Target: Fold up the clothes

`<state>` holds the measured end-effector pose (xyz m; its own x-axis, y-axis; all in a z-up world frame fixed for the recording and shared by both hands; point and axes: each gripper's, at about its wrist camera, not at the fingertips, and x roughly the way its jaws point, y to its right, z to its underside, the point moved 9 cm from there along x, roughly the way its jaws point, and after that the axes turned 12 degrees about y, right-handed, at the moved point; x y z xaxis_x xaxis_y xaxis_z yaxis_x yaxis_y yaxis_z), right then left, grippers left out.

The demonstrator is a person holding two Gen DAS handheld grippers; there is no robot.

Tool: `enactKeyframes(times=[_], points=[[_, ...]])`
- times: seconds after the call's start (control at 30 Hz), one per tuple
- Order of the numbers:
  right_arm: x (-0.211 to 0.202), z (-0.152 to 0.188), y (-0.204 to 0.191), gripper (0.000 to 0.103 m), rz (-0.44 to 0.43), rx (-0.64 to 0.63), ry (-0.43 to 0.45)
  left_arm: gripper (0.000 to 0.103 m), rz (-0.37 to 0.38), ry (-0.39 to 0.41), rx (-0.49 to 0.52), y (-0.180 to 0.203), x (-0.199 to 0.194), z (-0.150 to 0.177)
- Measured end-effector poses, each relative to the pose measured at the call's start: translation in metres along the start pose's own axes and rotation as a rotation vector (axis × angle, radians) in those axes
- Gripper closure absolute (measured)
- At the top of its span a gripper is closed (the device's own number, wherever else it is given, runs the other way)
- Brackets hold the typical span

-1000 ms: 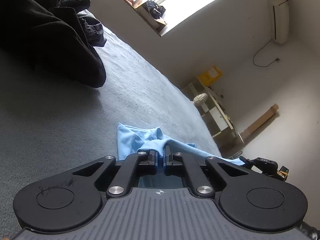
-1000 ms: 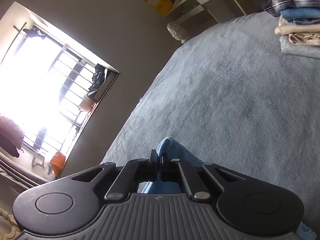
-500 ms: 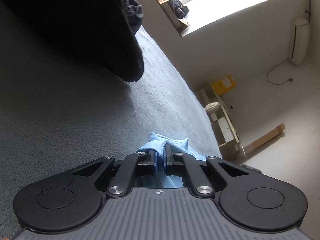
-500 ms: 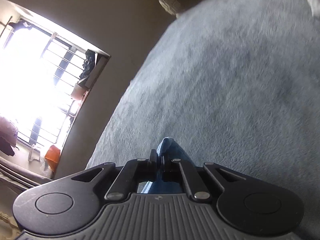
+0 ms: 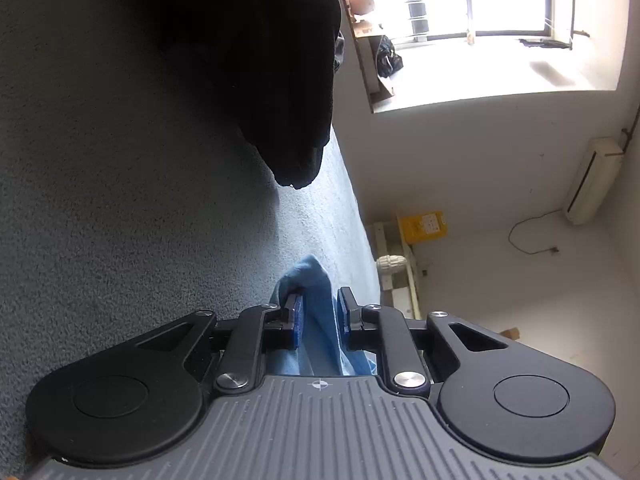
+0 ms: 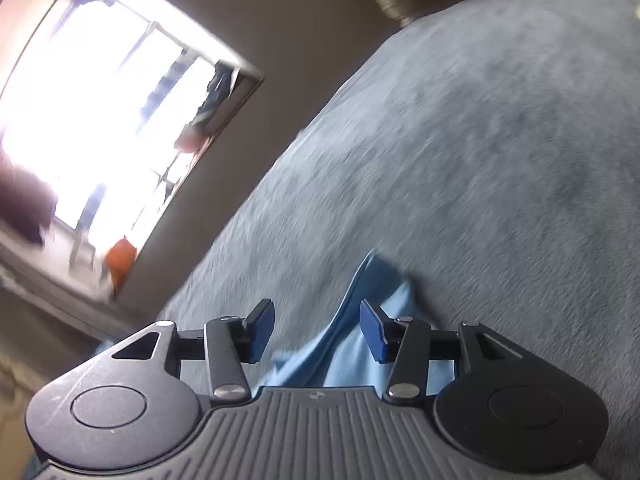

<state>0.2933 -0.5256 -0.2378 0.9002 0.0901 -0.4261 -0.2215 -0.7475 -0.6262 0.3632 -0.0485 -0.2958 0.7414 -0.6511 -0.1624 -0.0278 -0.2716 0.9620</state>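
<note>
The left gripper (image 5: 318,312) had just been opening, and its blue pads (image 5: 296,322) stood a little apart with a fold of the light blue cloth (image 5: 316,320) between them; the cloth seemed to brush the left pad while a gap showed at the right one, so the hold had let go. The cloth lay on the grey bed (image 5: 120,200), near the bed's edge that faced the wall with the window (image 5: 480,0). A heap of black clothing (image 5: 260,60) sat further along the bed, well apart from the cloth, close to the same edge.

The right gripper (image 6: 317,330) had also just been opening. Its jaws stood wide apart, and the light blue cloth (image 6: 360,344) lay beneath and between them on the bed (image 6: 480,140), one raised crease running up toward the right pad. The picture was blurred here, so contact with that pad could not be told for sure; the left pad stood clear of the cloth.
</note>
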Motion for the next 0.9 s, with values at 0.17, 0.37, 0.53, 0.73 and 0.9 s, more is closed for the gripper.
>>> enactKeyframes(times=[0.17,0.37,0.53,0.73,0.9], points=[[0.029,0.106,-0.09,0.074,-0.057,-0.654,-0.338,0.087,-0.007,0.02,-0.019,-0.001,-0.005,-0.001],[0.102,0.092,-0.114,0.074,0.049,-0.645,-0.264,0.083,-0.033,0.045,0.009,0.001,-0.016,-0.005],[0.106,0.026,-0.091,0.074,0.129,-0.329,-0.065,0.081,-0.04,0.045,0.041,0.003,-0.021,-0.012],[0.051,-0.015,-0.019,0.073,0.149,0.042,-0.053,0.079,-0.042,0.028,0.082,0.008,-0.017,-0.011],[0.043,-0.016,0.022,0.073,0.187,0.123,-0.156,0.077,-0.056,-0.009,0.131,0.015,-0.021,-0.001]])
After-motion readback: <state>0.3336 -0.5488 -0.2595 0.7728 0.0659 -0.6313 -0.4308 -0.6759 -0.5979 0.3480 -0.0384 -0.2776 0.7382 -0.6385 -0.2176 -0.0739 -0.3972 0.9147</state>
